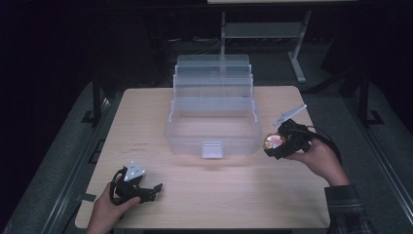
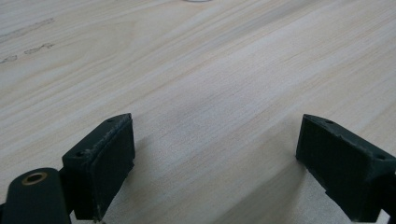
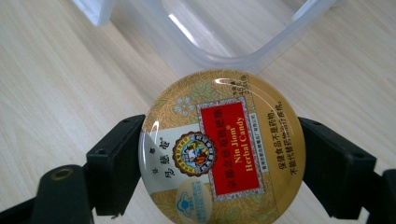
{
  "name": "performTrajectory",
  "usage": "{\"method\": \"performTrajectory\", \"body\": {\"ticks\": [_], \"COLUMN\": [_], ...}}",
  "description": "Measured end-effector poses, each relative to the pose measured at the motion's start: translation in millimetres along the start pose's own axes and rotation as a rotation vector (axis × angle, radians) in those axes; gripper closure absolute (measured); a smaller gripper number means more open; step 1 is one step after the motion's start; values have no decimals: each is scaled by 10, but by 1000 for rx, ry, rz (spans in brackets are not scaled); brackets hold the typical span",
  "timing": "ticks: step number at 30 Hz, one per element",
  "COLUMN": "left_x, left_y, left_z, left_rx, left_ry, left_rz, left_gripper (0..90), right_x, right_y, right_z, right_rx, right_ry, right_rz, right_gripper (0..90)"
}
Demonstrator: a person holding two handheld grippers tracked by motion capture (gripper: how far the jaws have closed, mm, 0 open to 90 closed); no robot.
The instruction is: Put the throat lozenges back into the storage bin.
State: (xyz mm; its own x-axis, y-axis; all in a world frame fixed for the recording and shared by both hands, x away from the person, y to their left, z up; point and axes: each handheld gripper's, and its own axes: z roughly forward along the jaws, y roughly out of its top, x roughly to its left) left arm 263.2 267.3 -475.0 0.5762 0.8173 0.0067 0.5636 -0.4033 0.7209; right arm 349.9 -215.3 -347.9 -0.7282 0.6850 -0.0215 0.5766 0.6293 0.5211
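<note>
High view: light wood counter (image 1: 204, 195) with a clear plastic tiered organizer box (image 1: 213, 112) standing at its centre-rear. The box is folded open, 3 stepped trays rising toward the back, and its bottom bin faces the person with a small latch tab on the front wall.

Right gripper (image 1: 278, 145), held in the right hand (image 1: 319, 158), sits just beside the front right corner of the box, above the counter. Its jaws are clenched on a round candy tin (image 1: 273, 142), 1 jaw on each side of the rim. In the right gripper view the tin (image 3: 223, 149) faces the camera lid-up: gold lid, red panel reading "Nin Jiom Herbal Candy", a round emblem at centre, Chinese text along the edges. A rounded corner of the box rim (image 3: 243, 56) lies just beyond the tin (tin is outside the bin, not over it, as far as this view shows).

Left gripper (image 1: 148, 190), in the left hand (image 1: 104, 214), lies low at the front left of the counter, well apart from the box. Grey 3-cornered plate on top. In the left gripper view the jaws stand wide apart with bare wood grain between them, nothing held; whether they touch the counter I cannot tell.
</note>
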Motion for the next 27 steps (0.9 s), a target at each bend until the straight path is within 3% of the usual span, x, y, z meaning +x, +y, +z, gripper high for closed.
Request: {"method": "performTrajectory", "body": {"ticks": [15,27], "left_x": [2,0], "left_y": [0,0], "left_z": [-1,-1], "left_rx": [2,2], "left_ry": [0,-1], "left_rz": [2,0], "left_gripper": [107,107], "right_x": [-120,-123], "right_y": [243,463], "right_z": [-15,39], "right_rx": [-4,-7], "right_ry": [-5,7], "right_rz": [6,-11], "right_gripper": [198,198]}}
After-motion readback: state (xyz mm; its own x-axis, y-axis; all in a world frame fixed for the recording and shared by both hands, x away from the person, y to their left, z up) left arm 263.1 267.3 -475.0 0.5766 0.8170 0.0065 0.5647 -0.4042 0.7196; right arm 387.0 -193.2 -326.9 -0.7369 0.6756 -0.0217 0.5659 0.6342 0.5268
